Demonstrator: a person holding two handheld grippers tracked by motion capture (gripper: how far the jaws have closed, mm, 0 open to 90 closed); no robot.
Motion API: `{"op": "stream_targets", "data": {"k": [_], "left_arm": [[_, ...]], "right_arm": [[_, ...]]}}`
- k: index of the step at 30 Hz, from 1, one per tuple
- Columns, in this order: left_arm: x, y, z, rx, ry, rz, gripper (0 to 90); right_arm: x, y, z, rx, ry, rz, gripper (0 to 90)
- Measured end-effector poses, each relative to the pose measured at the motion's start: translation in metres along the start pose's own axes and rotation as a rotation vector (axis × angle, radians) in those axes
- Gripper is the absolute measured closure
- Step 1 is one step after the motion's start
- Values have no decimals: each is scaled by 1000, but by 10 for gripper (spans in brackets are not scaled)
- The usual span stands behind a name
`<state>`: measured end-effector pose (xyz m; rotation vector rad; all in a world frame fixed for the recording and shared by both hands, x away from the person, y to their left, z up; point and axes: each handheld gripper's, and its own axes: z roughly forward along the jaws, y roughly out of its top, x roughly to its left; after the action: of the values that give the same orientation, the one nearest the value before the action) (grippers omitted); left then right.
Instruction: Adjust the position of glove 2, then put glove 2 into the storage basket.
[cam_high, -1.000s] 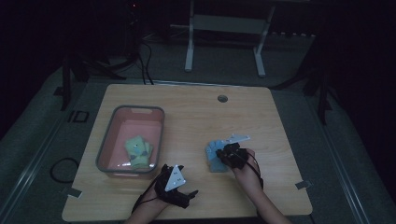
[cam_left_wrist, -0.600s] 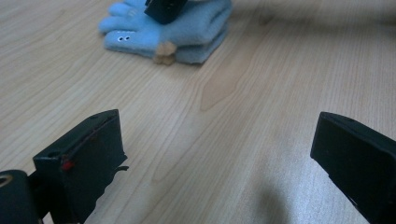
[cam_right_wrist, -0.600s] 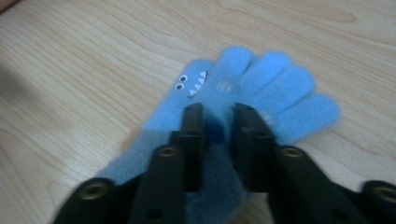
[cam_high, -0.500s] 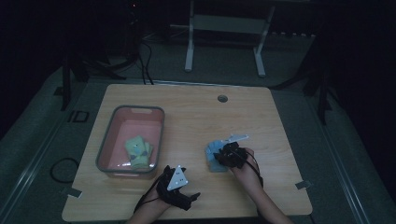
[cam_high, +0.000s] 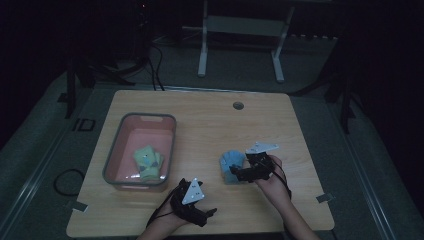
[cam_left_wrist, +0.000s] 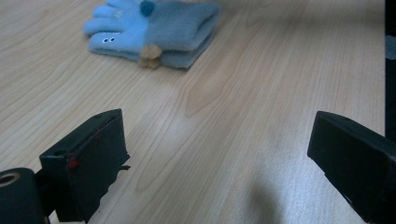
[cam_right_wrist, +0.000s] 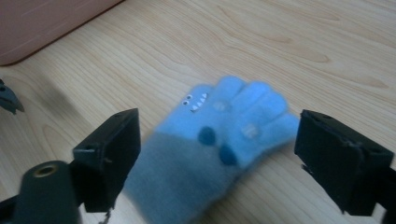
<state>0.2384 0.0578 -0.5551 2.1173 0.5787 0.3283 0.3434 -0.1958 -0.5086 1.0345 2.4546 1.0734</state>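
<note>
A blue glove (cam_high: 231, 162) with a small monster face lies flat on the wooden table (cam_high: 210, 130), folded over a second layer in the left gripper view (cam_left_wrist: 154, 28). My right gripper (cam_high: 236, 173) is just to its right. Its jaws have just been opening and stand wide on either side of the glove (cam_right_wrist: 215, 140) without pressing on it. My left gripper (cam_high: 207, 212) rests near the table's front edge, open (cam_left_wrist: 215, 135) over bare wood, with the glove well ahead of it.
A pink bin (cam_high: 112, 155) with a grey rim stands at the left of the table and holds green gloves (cam_high: 147, 161). Its corner (cam_right_wrist: 46, 23) shows beyond the right gripper. A round grommet (cam_high: 238, 105) sits near the far edge.
The right gripper has drawn back slightly to the right and its jaws now stand apart around the blue glove. The glove lies on the table. The left gripper has stayed put.
</note>
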Motion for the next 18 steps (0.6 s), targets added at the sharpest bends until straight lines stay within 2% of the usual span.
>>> {"op": "stream_targets", "data": {"k": [3,5,8,13,18], "left_arm": [[0,3,2,-7,-10,15,48],[1,5,3,2,-18,31,48],[2,9,7,3,-33,46,48],[5,16,13,2,-49,75,48],[8,22,23,-1,-89,93,61]], "right_arm": [[-9,-3,-4,-1,25,-4,148],[-15,-5,-8,-5,11,-30,149],[-23,-7,-15,-7,-2,-30,142],[-36,-9,-26,-4,11,10,136],[-45,-11,-33,-25,57,64,135]]}}
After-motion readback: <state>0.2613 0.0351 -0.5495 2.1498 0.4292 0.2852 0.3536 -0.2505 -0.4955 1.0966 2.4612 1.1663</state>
